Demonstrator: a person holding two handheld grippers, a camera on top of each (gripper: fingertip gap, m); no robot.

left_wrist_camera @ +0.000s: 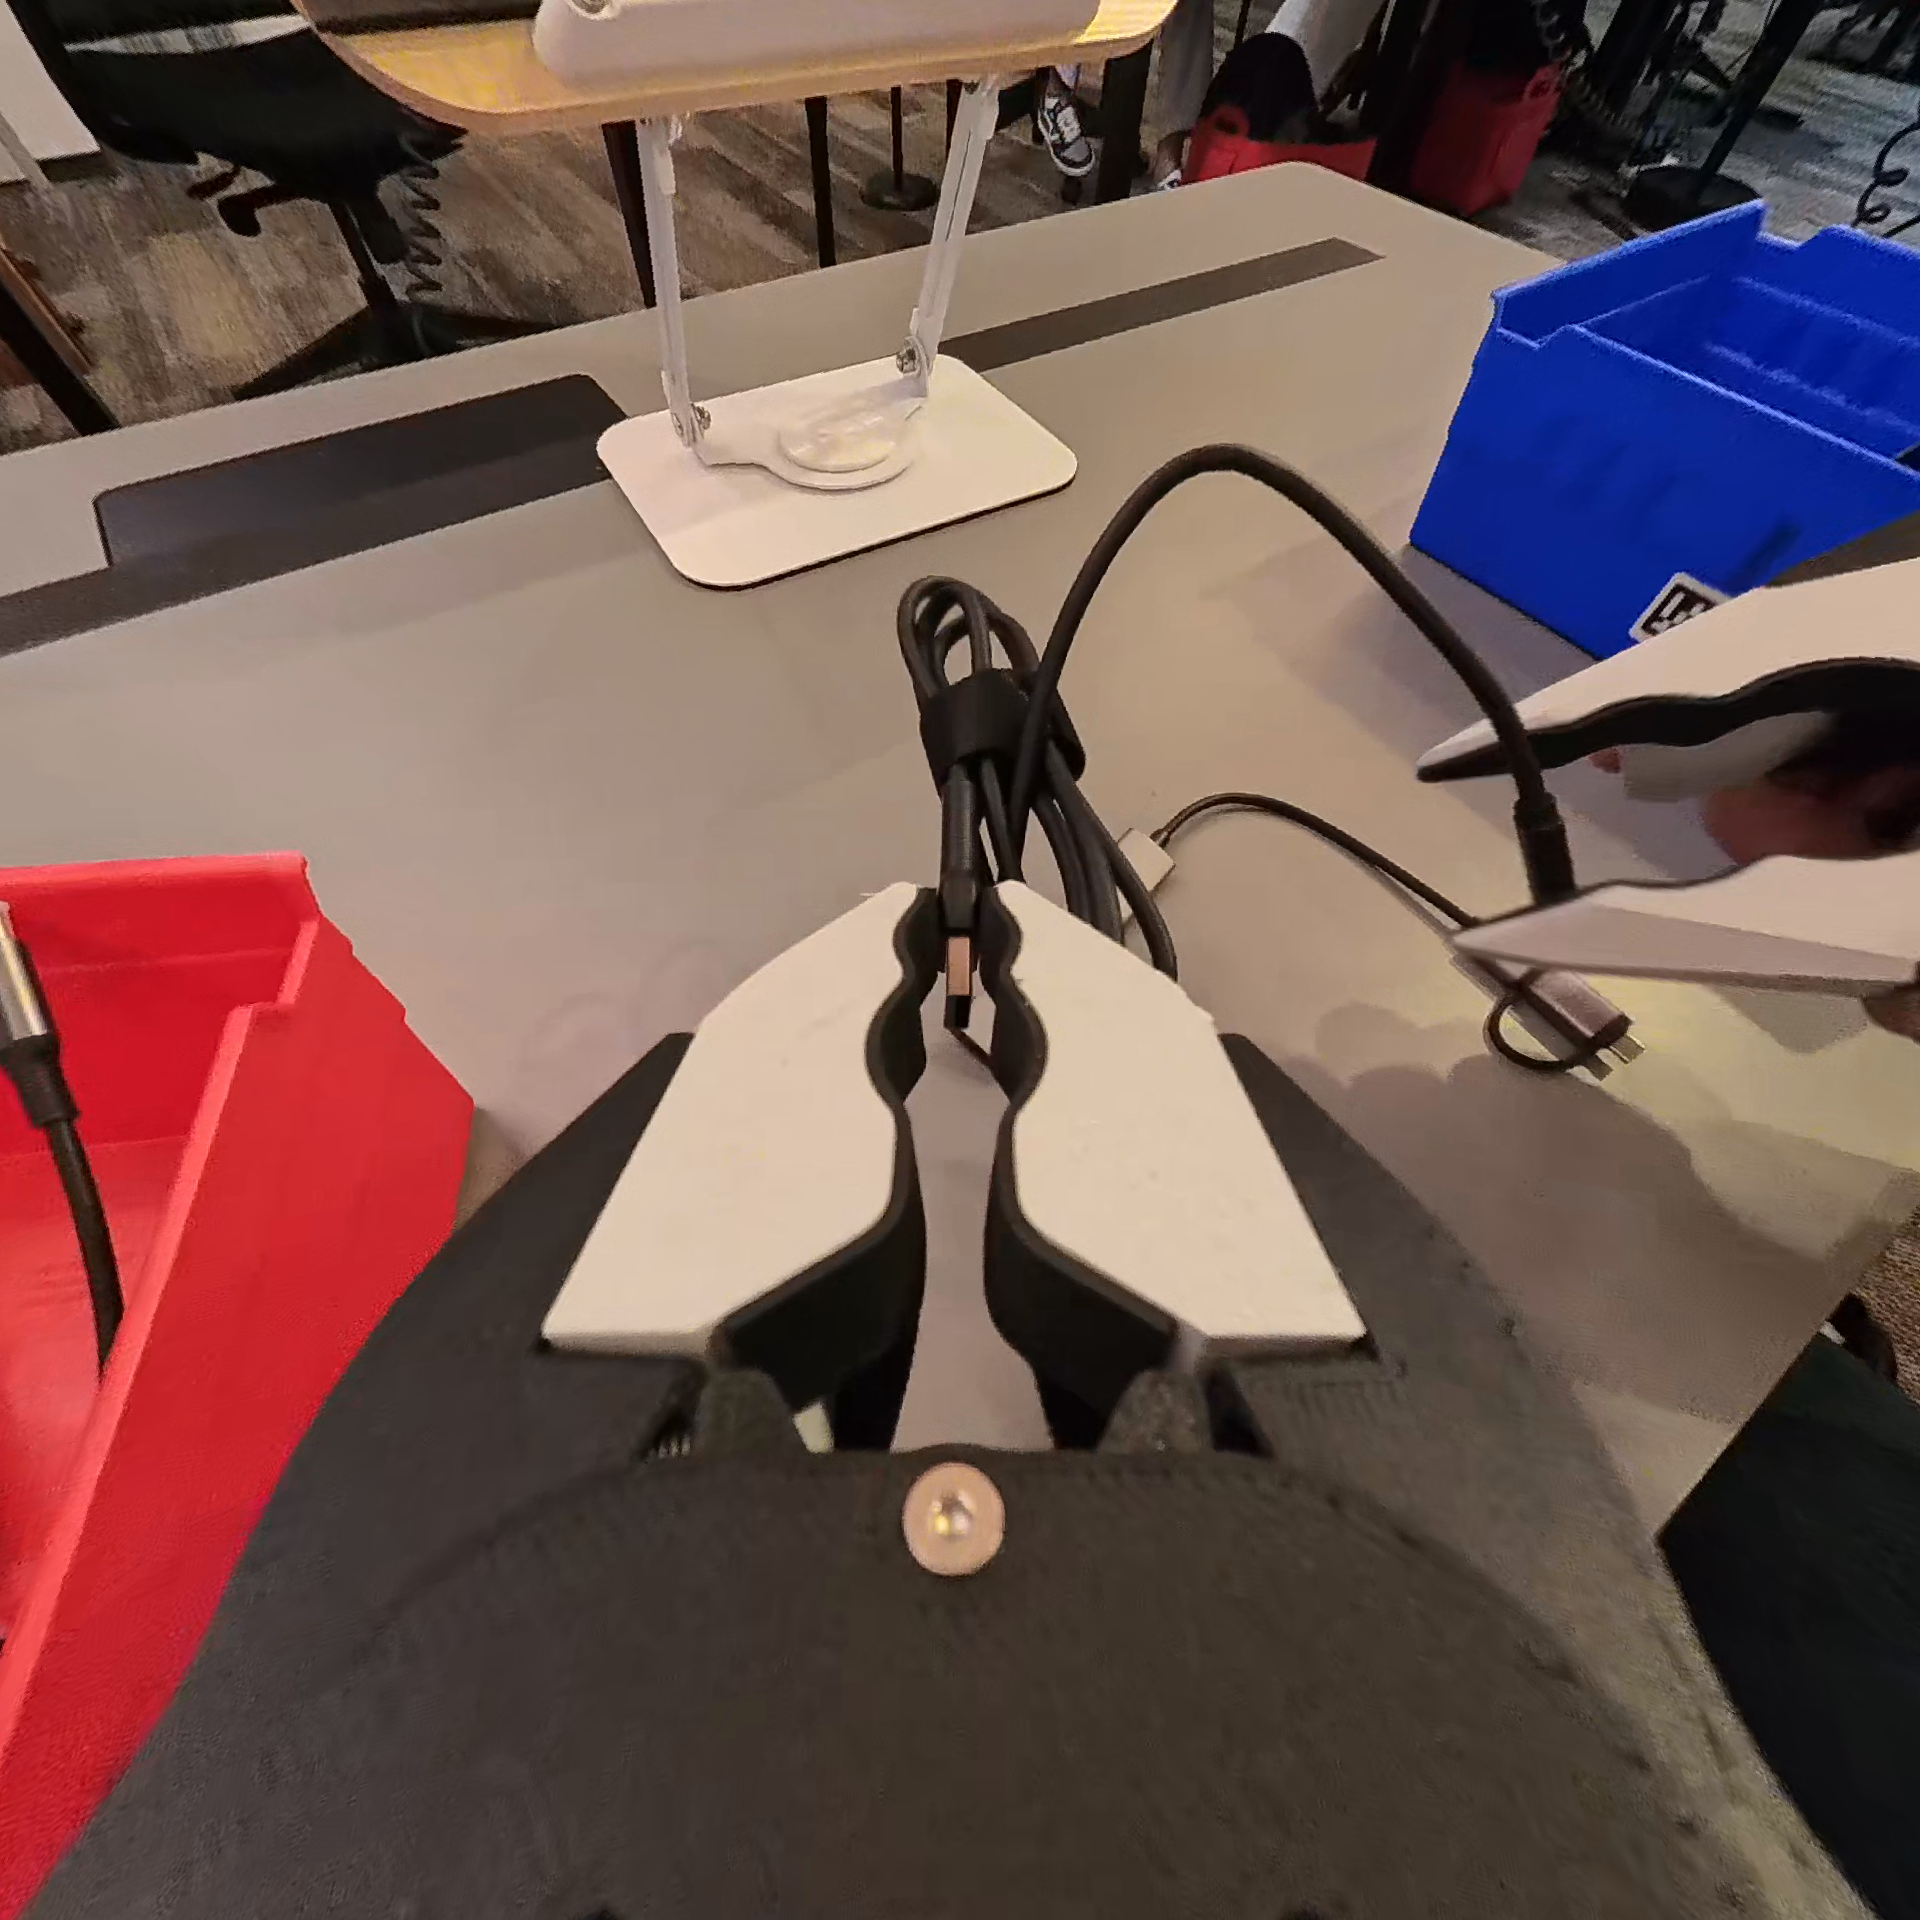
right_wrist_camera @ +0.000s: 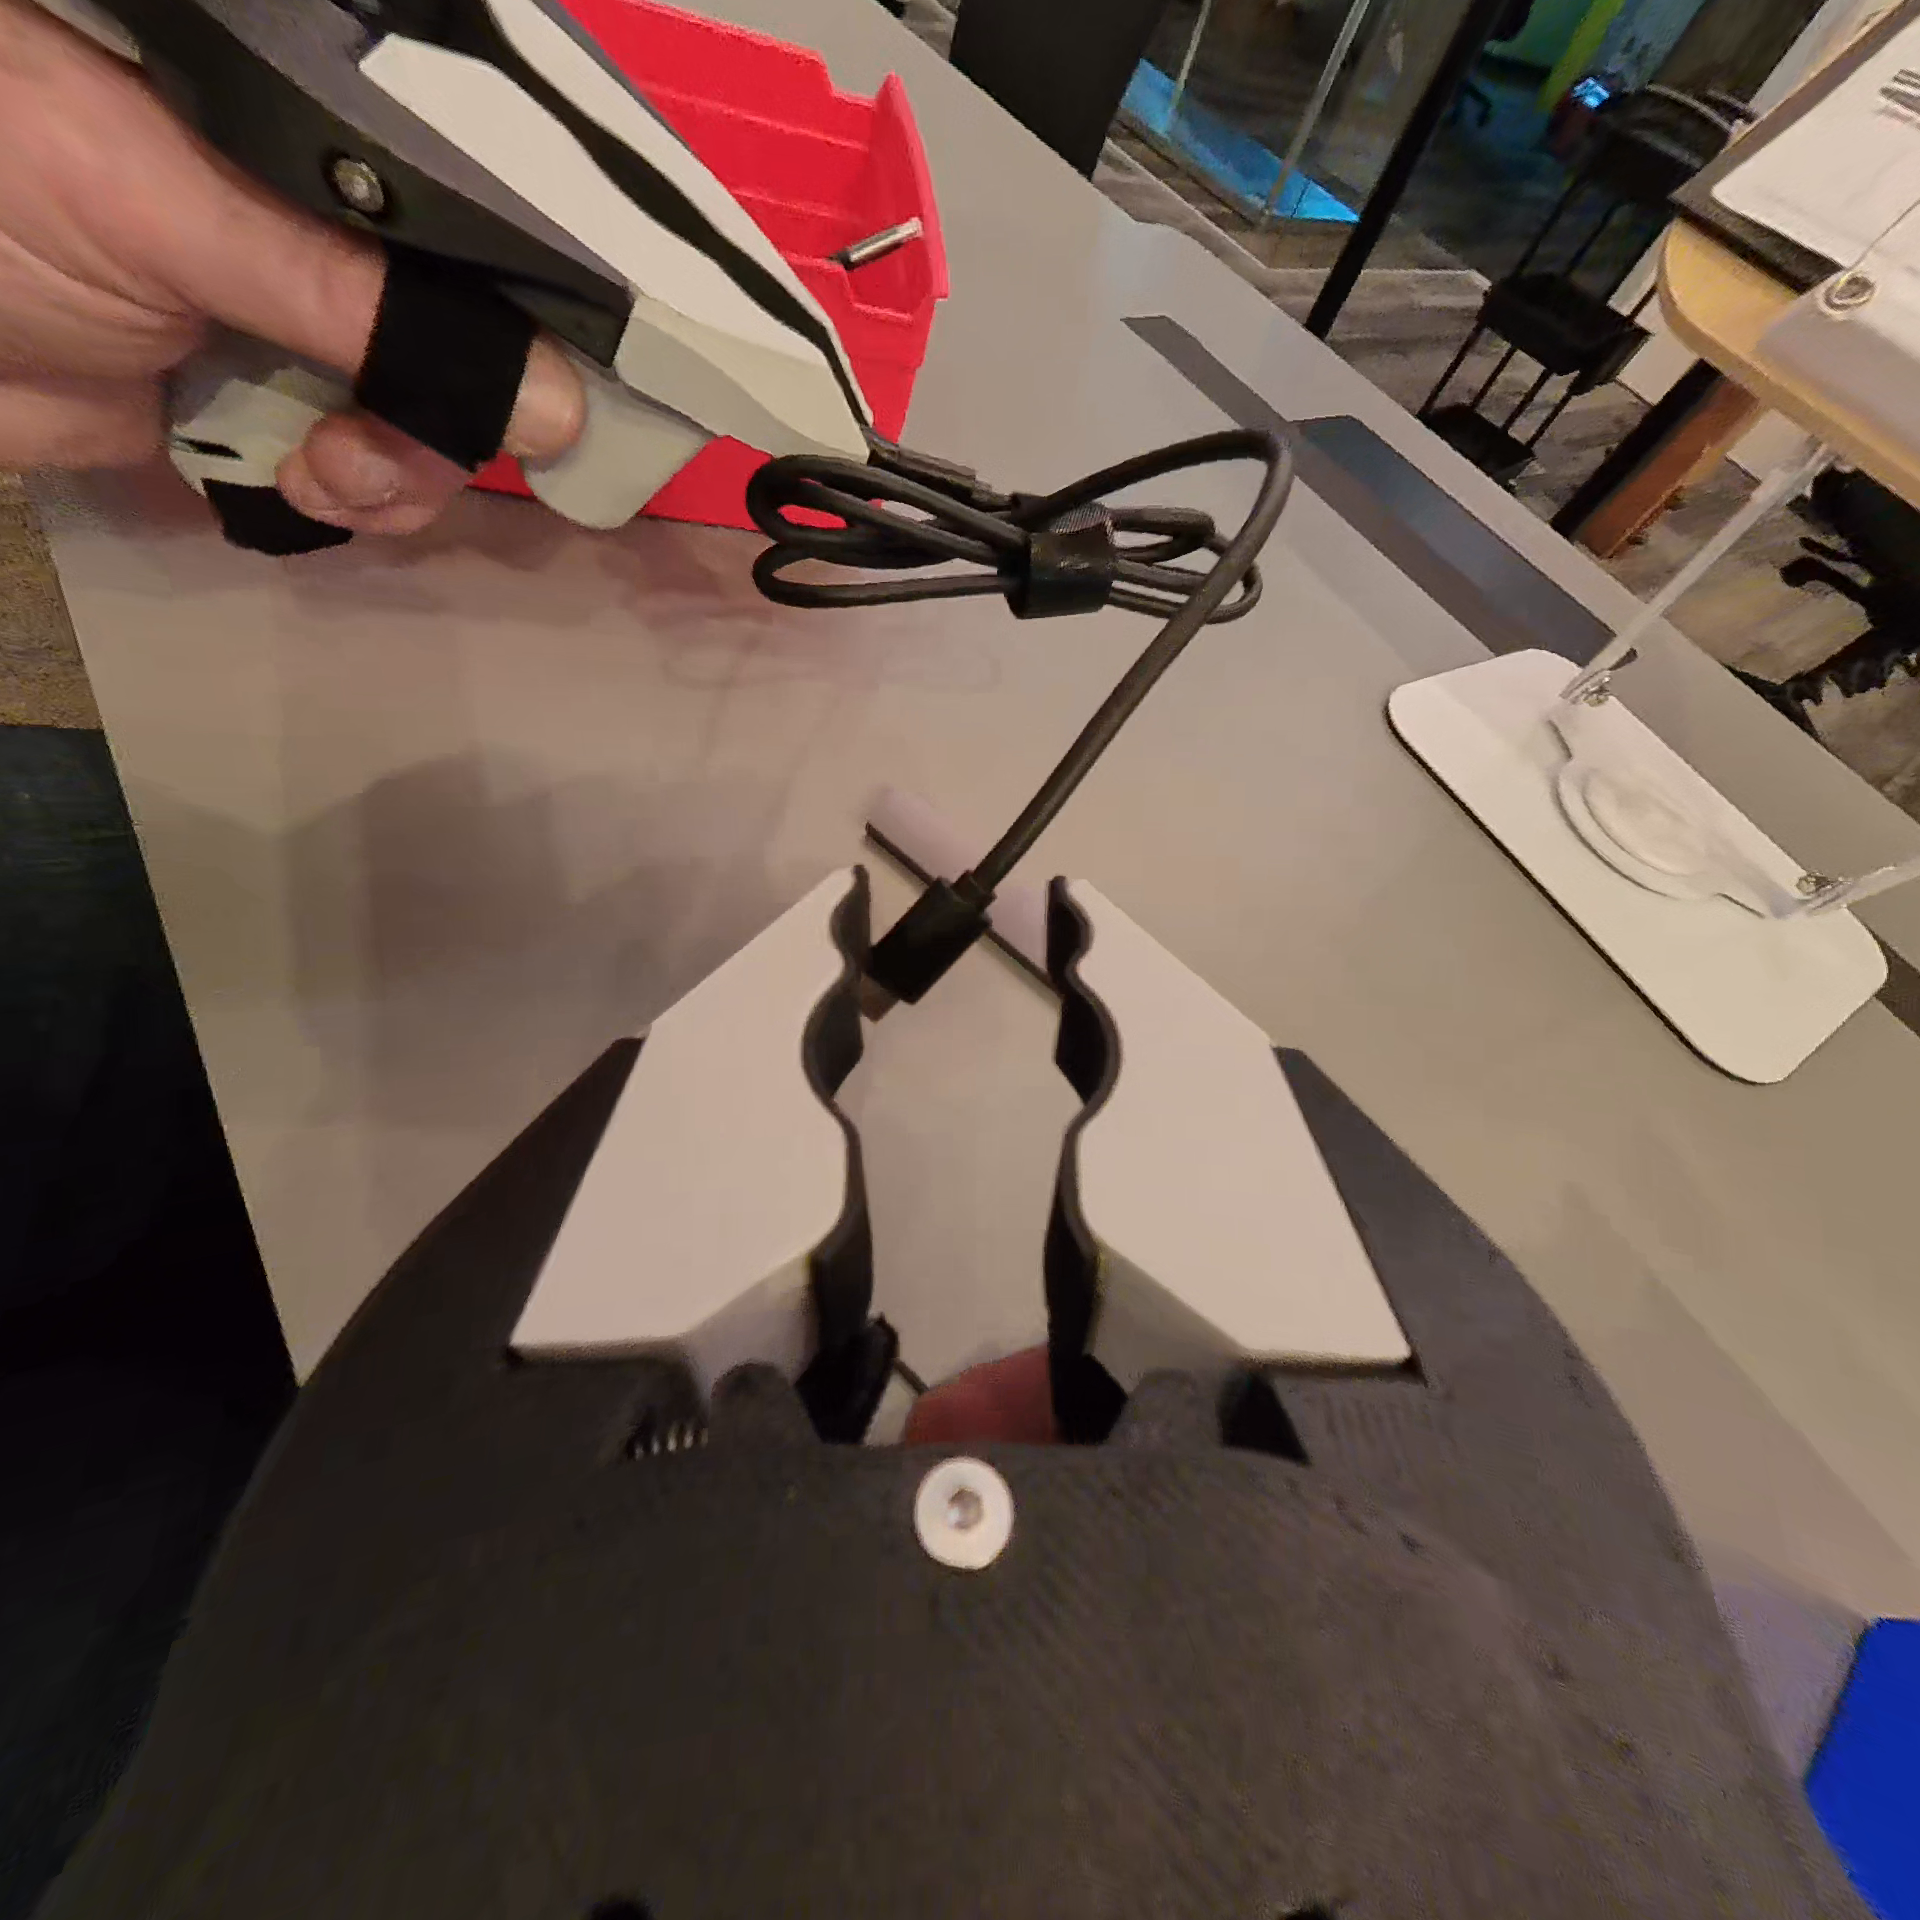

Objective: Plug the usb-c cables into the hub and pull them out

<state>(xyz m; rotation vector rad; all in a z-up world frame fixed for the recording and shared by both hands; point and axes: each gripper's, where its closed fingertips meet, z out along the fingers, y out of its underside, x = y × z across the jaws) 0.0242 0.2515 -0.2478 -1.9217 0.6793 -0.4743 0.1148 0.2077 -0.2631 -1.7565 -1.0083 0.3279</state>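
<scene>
1. Firstly, at the far left a red bin [left_wrist_camera: 208, 1039] stands on the grey table [left_wrist_camera: 520, 727]; it plays no part for the moment.
2. Next to it, the left gripper [left_wrist_camera: 958, 899] has its fingers closed on the flat metal plug [left_wrist_camera: 961, 977] at one end of the black cable [right_wrist_camera: 997, 540]. The right wrist view shows a hand [right_wrist_camera: 156, 260] holding this gripper low and nearly level, with the tips pointing forward.
3. The cable is probably light and soft. It is tied in a bundle with a strap [left_wrist_camera: 987, 717], so the bundle will likely swing and pull a little. The stiff plug bodies are the best places to hold, not the cord.
4. Further right, the hub [left_wrist_camera: 1569, 1013] lies on the table under the right gripper. It looks small and light, so I think it can slide when a plug is pushed in.
5. The right gripper [right_wrist_camera: 956, 888] has its fingers apart. The small plug [right_wrist_camera: 920, 951] sits between them, against one finger and not clamped. This gripper tilts down toward the table.
6. At the far right stands a blue bin [left_wrist_camera: 1621, 436].
</scene>
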